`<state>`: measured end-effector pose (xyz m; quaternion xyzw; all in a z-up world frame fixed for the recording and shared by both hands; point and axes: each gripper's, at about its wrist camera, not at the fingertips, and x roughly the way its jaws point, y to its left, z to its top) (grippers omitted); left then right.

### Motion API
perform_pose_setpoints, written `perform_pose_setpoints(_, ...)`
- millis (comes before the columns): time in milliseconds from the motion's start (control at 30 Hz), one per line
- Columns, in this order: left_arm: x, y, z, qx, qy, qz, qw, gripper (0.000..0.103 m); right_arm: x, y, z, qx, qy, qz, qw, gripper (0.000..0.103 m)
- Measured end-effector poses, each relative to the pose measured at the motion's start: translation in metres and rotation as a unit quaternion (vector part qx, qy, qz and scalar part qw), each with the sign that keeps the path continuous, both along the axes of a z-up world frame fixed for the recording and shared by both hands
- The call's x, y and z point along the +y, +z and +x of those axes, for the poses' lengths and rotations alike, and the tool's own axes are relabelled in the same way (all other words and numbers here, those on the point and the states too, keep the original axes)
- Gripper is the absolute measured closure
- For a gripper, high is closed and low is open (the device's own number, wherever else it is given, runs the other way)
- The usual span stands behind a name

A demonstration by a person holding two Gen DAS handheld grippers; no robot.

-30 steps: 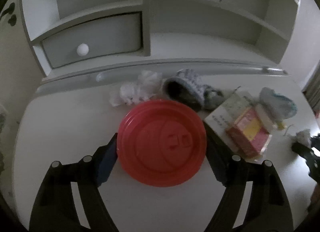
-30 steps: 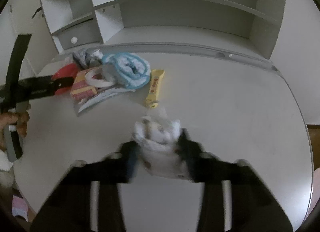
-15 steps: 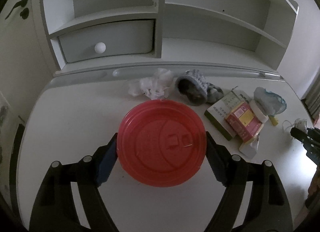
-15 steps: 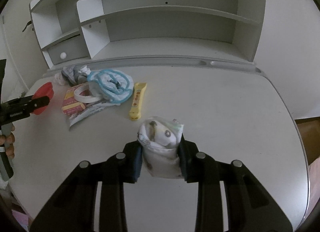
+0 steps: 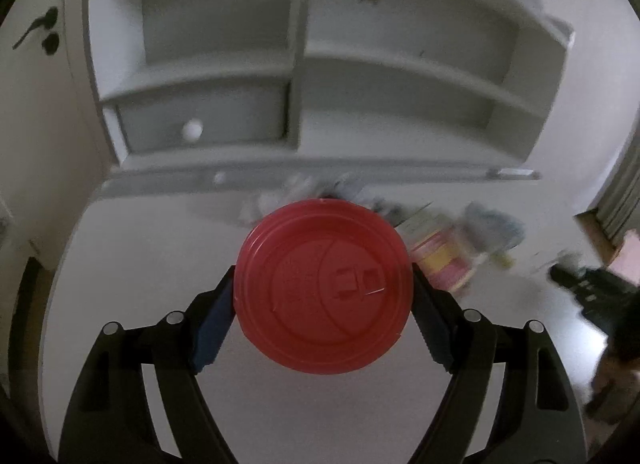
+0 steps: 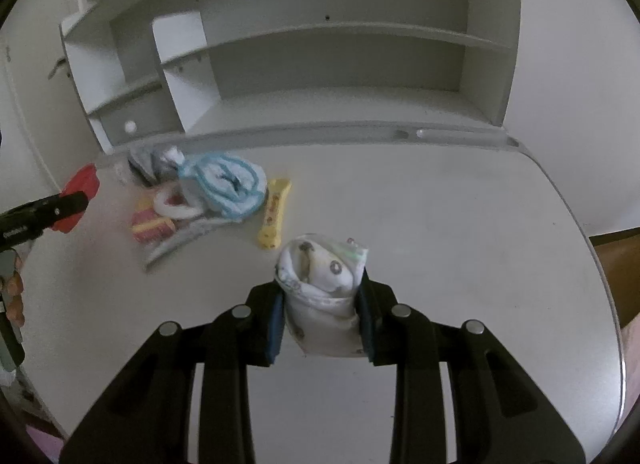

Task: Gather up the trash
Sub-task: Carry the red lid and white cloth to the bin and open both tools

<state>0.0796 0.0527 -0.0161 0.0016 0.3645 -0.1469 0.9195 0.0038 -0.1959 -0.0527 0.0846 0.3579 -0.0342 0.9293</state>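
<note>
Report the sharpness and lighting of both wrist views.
Left wrist view: dim and motion-blurred across the white shelf unit and the table clutter, while the round red plastic lid stays sharp. Right wrist view: dim too, mostly crisp, the rolled white printed diaper clear, the far pile slightly soft. Both bend straight edges.

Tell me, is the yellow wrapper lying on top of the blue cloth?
No, the yellow wrapper lies on the desk beside the blue cloth.

One red lid (image 5: 323,288), one rolled diaper (image 6: 320,296), one yellow wrapper (image 6: 274,214) (others blurred).
</note>
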Motion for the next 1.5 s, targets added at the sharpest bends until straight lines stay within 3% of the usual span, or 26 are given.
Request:
perform_pose_setpoints(133, -0.056, 0.032, -0.027, -0.037, -0.073, 0.006, 0.9966, 0.024, -0.034, 0.024, -0.031, -0.034, -0.025, 0.032, 0.999, 0.073)
perform_pose_setpoints(267, -0.146, 0.046, -0.067, -0.055, -0.185, 0.006, 0.9811, 0.024, -0.09, 0.047, -0.09, -0.058, -0.079, 0.034, 0.995, 0.073)
perform_pose_setpoints(400, -0.251, 0.043, -0.126, -0.054, -0.317, 0.005, 0.9468, 0.024, -0.157, 0.047, -0.173, -0.054, -0.153, 0.055, 0.985, 0.073)
perform_pose_setpoints(500, -0.325, 0.032, -0.178, -0.043, -0.411, 0.009, 0.9104, 0.024, -0.196, 0.027, -0.233, -0.028, -0.211, 0.061, 0.975, 0.073)
perform_pose_setpoints(567, -0.357, 0.022, -0.202, -0.029, -0.452, 0.013, 0.8915, 0.024, -0.221, 0.009, -0.268, -0.009, -0.245, 0.075, 0.966, 0.073)
perform_pose_setpoints(600, -0.38, 0.011, -0.219, -0.018, -0.479, 0.021, 0.8773, 0.024, -0.233, -0.002, -0.284, 0.002, -0.259, 0.087, 0.962, 0.073)
perform_pose_setpoints(700, -0.424, -0.023, -0.25, 0.012, -0.523, 0.051, 0.8505, 0.024, -0.28, -0.057, -0.327, 0.051, -0.292, 0.162, 0.941, 0.073)
perform_pose_setpoints(733, -0.44, -0.043, -0.26, 0.036, -0.537, 0.063, 0.8403, 0.024, -0.293, -0.081, -0.335, 0.07, -0.295, 0.19, 0.934, 0.073)
perform_pose_setpoints(833, -0.476, -0.113, -0.273, 0.104, -0.554, 0.098, 0.8204, 0.024, -0.316, -0.165, -0.345, 0.153, -0.3, 0.242, 0.91, 0.073)
perform_pose_setpoints(1000, -0.524, -0.256, -0.272, 0.207, -0.528, 0.18, 0.8038, 0.024, -0.326, -0.289, -0.344, 0.266, -0.302, 0.302, 0.864, 0.073)
perform_pose_setpoints(1100, -0.528, -0.306, -0.266, 0.233, -0.521, 0.195, 0.7979, 0.024, -0.323, -0.328, -0.347, 0.288, -0.31, 0.329, 0.844, 0.073)
perform_pose_setpoints(1200, -0.522, -0.327, -0.262, 0.265, -0.519, 0.184, 0.7916, 0.024, -0.318, -0.345, -0.35, 0.285, -0.314, 0.36, 0.831, 0.073)
perform_pose_setpoints(1433, -0.538, -0.324, -0.267, 0.265, -0.527, 0.167, 0.7903, 0.023, -0.319, -0.344, -0.343, 0.267, -0.324, 0.364, 0.832, 0.071)
perform_pose_setpoints(1500, -0.538, -0.319, -0.267, 0.264, -0.526, 0.158, 0.7929, 0.02, -0.322, -0.342, -0.345, 0.255, -0.332, 0.368, 0.83, 0.045)
